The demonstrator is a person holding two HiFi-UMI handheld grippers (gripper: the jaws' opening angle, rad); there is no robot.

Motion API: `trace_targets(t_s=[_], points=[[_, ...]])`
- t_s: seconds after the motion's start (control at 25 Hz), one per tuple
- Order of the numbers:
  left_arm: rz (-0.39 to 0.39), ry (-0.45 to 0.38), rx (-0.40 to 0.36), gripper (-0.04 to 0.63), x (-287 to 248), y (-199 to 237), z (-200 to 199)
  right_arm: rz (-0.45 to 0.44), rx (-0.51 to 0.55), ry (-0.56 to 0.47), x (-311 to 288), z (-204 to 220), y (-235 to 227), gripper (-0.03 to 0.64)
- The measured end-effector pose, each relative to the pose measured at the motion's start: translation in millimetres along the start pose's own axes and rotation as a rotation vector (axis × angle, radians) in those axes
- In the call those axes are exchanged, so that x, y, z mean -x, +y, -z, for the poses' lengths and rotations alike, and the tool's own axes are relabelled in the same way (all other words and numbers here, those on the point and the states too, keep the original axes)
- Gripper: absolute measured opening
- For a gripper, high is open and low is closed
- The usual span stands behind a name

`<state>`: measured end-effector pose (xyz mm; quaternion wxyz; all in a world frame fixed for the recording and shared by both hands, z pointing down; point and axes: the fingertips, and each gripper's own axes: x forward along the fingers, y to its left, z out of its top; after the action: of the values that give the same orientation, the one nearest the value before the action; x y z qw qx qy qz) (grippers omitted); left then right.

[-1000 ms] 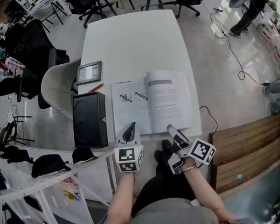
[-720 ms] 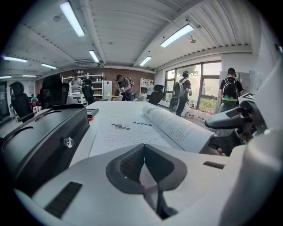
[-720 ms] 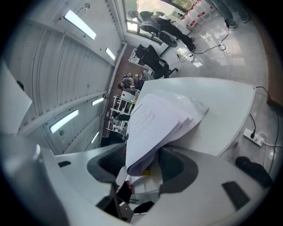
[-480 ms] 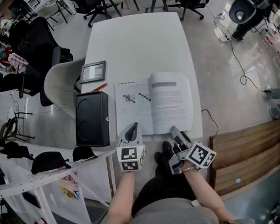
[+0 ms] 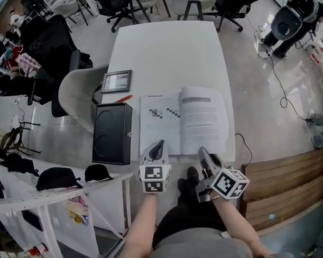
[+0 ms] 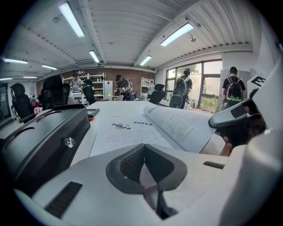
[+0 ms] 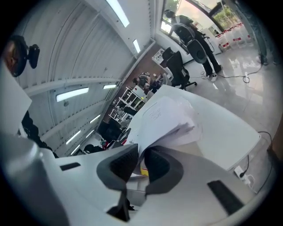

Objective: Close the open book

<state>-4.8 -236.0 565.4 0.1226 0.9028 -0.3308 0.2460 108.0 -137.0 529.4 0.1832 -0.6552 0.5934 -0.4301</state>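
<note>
Frankly, print on the open book (image 5: pixel 183 124) seems too small to read.

The open book (image 5: pixel 182 122) lies on the white table (image 5: pixel 164 46)'s near end, its right pages bowed upward.

Head view: high over the table's (image 5: pixel 164 46) near edge, facing steeply down, takes in the whole top w/ the book (image 5: pixel 182 122). Left gripper view: low at the near edge, facing along the top to the far edge, book close ahead, black box (image 6: pixel 40 137) at left. Right gripper view: rolled sideways by the near right corner, v. close to the book's pages. All 3 share book & table.
</note>
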Motion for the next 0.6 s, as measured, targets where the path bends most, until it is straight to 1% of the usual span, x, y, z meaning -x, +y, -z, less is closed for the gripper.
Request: trace_targets(t_s=[0.24,0.4,0.6], points=[[-0.002,-0.013,0.002,0.006,-1,-2,2,-0.005,0.152,0.029,-2,3,16,0.035],[-0.002,-0.016,0.008,0.006,-2,-1,2,-0.024,0.219,0.054,-6,4,27,0.035],[-0.016,-0.014,0.050,0.006,3,4,4,-0.035,0.284,0.082,-10,8,35,0.035]])
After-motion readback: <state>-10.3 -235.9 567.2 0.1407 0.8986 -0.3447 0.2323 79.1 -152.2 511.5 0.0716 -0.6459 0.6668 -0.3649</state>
